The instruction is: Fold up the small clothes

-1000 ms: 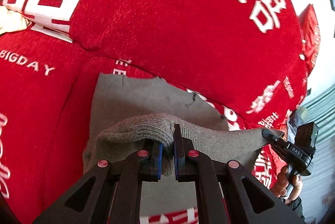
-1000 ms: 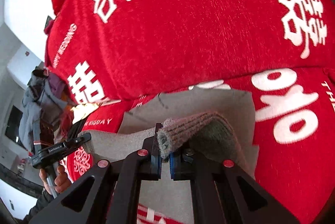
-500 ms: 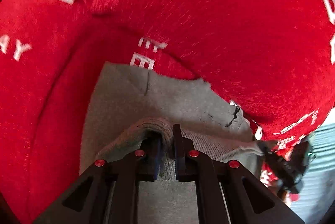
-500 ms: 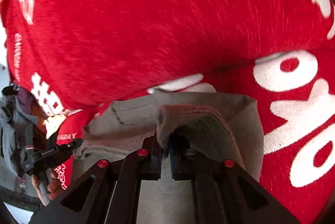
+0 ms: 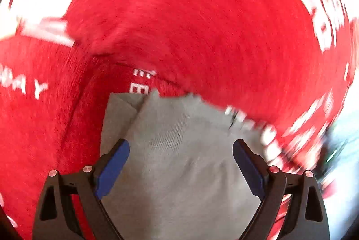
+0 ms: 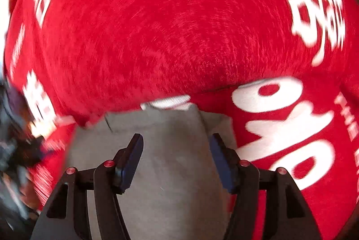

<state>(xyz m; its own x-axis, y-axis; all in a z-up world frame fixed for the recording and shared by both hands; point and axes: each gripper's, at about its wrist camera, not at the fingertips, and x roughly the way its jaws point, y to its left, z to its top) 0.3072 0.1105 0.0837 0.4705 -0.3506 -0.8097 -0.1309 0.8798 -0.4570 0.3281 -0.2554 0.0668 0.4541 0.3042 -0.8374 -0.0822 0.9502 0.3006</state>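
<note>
Both grippers have let go: the left gripper (image 5: 181, 169) and right gripper (image 6: 175, 159), clamped on the knit edge half a second ago, now stand spread wide and empty. Between and just beyond each pair of jaws the grey garment (image 5: 179, 150) lies folded flat. Past it rises the red printed cushion (image 6: 168, 38), blurred.
</note>
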